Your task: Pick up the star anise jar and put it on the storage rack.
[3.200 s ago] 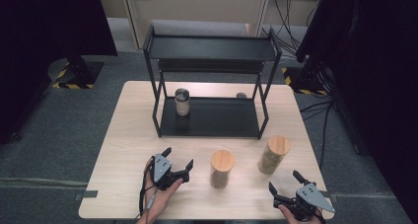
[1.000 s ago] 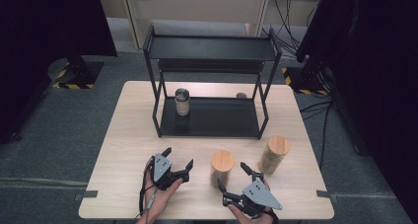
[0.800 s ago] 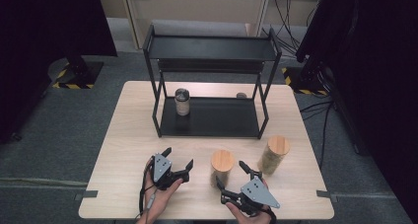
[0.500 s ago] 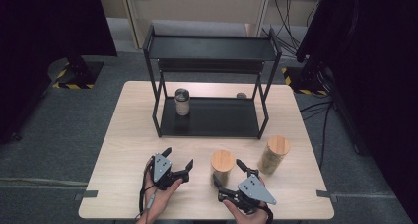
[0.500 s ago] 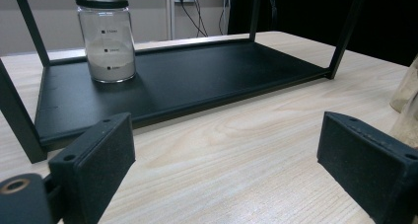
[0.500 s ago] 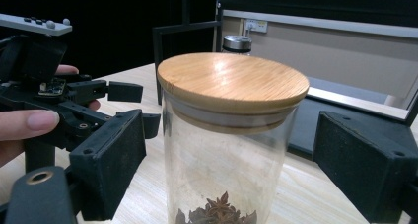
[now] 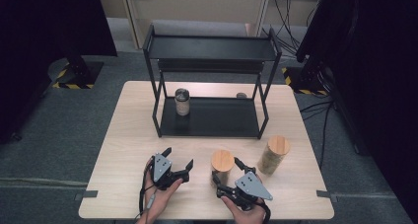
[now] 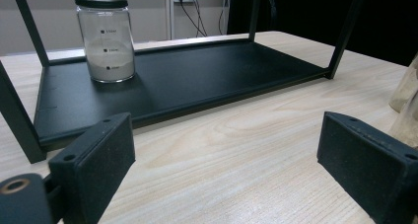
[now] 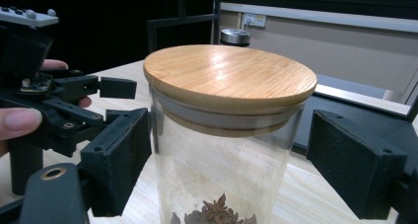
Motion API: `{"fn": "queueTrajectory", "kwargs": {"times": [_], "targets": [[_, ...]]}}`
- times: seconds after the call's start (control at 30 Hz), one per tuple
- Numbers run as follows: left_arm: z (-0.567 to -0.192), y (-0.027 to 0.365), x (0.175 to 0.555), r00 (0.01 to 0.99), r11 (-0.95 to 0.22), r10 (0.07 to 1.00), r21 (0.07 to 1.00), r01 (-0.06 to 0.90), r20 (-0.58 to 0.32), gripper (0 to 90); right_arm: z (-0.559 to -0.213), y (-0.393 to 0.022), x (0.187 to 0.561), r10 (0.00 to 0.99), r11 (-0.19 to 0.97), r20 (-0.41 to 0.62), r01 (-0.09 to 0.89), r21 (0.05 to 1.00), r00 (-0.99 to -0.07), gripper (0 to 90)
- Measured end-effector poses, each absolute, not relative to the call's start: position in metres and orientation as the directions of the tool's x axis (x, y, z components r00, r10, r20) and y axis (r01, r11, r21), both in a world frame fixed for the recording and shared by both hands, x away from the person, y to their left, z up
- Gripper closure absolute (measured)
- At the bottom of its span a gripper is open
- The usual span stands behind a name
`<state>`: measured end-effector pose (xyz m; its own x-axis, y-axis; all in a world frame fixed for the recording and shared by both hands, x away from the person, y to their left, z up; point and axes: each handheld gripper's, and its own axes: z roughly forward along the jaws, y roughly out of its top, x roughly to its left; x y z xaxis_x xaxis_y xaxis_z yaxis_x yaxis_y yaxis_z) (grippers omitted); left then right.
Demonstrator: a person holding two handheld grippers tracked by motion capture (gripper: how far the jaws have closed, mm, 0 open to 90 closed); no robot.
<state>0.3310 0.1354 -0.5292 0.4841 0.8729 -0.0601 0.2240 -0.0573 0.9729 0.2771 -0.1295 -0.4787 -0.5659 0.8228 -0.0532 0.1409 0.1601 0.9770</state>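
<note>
A: Listing items from the left of the high view. Left gripper [image 7: 176, 162]: black, angular body under a grey three-cornered plate, held low on the table's near edge; jaws spread wide, nothing between them. Its own view shows two matte, finely grained rectangular pads [image 8: 101, 157] over bare pale wood.

B: Table [image 7: 133, 130]: light wood-grain top, rectangular with rounded corners. Rack [image 7: 209, 49] in the upper centre: thin black metal frame, two flat matte shelves. On the lower shelf's left end stands an upright clear glass jar [image 7: 182, 101] with a silver metal cap, white powder inside.

A: Star-anise jar [image 7: 222, 166], lower centre: clear glass cylinder, round flat lid of warm, smooth-grained wood. It stands upright on the table in front of the rack. The right gripper view shows dark star-shaped spice at its bottom.

B: Right gripper [image 7: 226, 173], lower centre right: same black build and grey plate. Its jaws have just been closing, with the star-anise jar between them; the left pad lies at the glass, the right pad still stands apart.

A: Second wooden-lidded jar [image 7: 273, 154], right of it: taller cylinder with pale contents, standing apart.
</note>
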Motion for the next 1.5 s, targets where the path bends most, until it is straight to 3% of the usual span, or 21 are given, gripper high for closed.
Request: {"fn": "queueTrajectory", "kwargs": {"times": [0.47, 0.87, 1.5], "targets": [[-0.529, 0.135, 0.331, 0.485, -0.058, 0.872, 0.972, 0.227, -0.061, 6.6, -0.482, -0.124, 0.285, 0.819, 0.152, -0.030, 0.166, 0.974, -0.573, 18.3], [-0.529, 0.135, 0.332, 0.486, -0.060, 0.872, 0.971, 0.230, -0.061, 6.7, -0.481, -0.123, 0.287, 0.811, 0.148, -0.018, 0.175, 0.973, -0.585, 25.1], [-0.529, 0.136, 0.332, 0.487, -0.055, 0.871, 0.971, 0.234, -0.068, 6.6, -0.474, -0.120, 0.289, 0.823, 0.140, -0.014, 0.177, 0.974, -0.569, 25.5]]}}
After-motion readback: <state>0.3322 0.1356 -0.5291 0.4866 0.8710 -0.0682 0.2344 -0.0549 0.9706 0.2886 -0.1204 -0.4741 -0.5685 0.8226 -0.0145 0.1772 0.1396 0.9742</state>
